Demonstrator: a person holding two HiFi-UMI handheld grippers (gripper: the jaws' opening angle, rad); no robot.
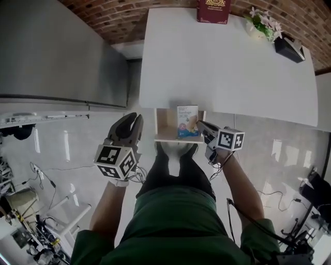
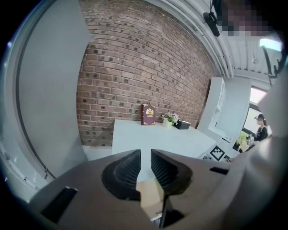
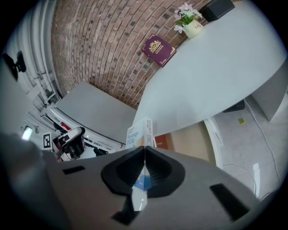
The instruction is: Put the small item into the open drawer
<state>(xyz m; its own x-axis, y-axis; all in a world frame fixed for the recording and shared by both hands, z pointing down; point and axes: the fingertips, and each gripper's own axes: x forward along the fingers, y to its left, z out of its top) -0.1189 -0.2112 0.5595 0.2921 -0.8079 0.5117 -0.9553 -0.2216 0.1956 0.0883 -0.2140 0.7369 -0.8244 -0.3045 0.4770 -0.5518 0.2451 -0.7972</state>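
Book (image 1: 212,10), flowers (image 1: 262,21) behind drawer (image 1: 165,126) and box (image 1: 187,121).

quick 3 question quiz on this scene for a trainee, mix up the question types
1. Multiple choice: what is the right gripper holding?
A) a spoon
B) the small box
C) nothing

2. True or false: the left gripper has its jaws apart with nothing between them.

3. Fill in the blank: the open drawer sits under the front edge of the white ___.

Key:
1. B
2. True
3. table
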